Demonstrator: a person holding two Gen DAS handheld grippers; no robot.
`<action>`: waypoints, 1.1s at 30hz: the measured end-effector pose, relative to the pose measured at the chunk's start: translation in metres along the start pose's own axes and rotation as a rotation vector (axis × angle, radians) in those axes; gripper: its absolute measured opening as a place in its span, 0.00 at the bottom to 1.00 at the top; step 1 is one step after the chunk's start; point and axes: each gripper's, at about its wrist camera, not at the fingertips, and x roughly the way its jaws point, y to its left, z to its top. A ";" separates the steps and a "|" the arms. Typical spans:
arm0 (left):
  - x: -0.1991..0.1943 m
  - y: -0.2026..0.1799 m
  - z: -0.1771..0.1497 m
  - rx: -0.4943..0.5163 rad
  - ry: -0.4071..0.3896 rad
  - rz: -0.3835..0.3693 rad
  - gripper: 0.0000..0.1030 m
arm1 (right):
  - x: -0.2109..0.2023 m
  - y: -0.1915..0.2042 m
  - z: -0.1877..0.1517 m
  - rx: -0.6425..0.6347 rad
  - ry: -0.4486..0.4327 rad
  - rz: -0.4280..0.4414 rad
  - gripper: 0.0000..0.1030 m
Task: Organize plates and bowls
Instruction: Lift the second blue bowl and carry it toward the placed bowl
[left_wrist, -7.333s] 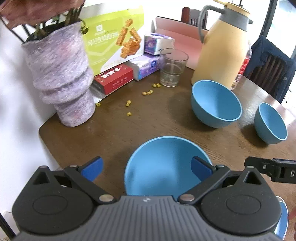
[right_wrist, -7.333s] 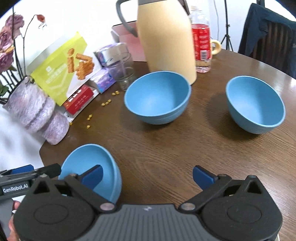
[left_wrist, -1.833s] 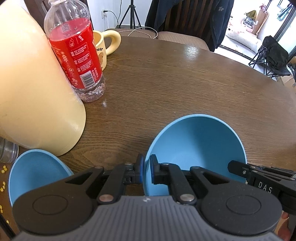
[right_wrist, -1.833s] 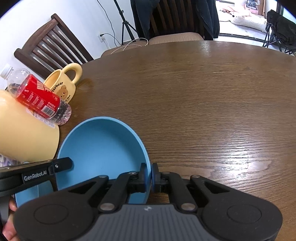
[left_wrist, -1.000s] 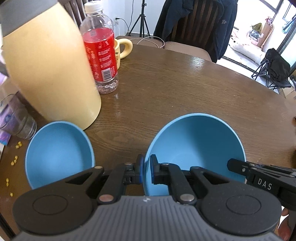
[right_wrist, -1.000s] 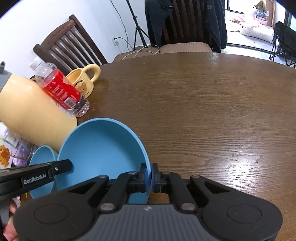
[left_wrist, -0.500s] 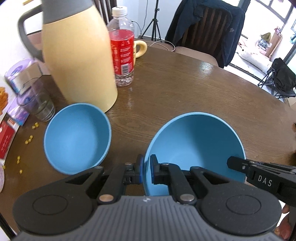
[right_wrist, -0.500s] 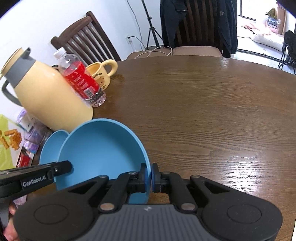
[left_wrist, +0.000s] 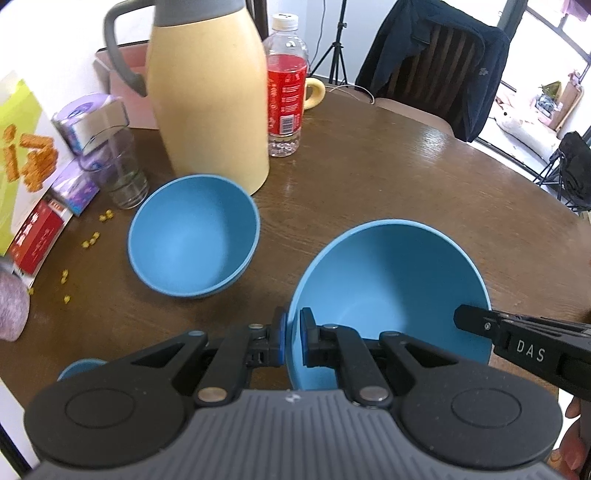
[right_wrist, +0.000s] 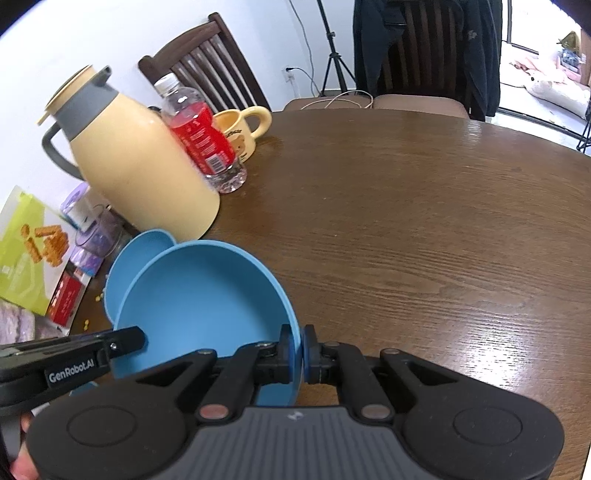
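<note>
Here, left gripper (left_wrist: 291, 341) & right gripper (right_wrist: 296, 349) each pinch the held bowl (left_wrist: 391, 280) rim; keep it level, centre over 2nd bowl (left_wrist: 194, 234) before lowering.

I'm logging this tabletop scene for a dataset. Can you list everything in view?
Held bowl: one, blue, gripped on opposite rim sides by both grippers.
Free bowl: one, blue, on the table by the jug.
Jug: one, cream with grey handle.
Bottle: one, red label, beside the jug.
Mug: one, yellow, behind the bottle.
Glass: one, clear, left of the jug.
Snack box: one, green, far left.
Table: one, brown wood.
Left gripper: shut on the rim.
Right gripper: shut on the rim.
</note>
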 end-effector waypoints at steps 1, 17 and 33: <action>-0.001 0.001 -0.002 -0.005 0.000 0.003 0.08 | -0.001 0.001 -0.001 -0.005 0.000 0.003 0.05; -0.026 0.023 -0.033 -0.069 -0.012 0.047 0.08 | -0.008 0.026 -0.021 -0.081 0.010 0.039 0.05; -0.041 0.054 -0.055 -0.140 0.000 0.078 0.08 | -0.007 0.053 -0.037 -0.156 0.031 0.069 0.05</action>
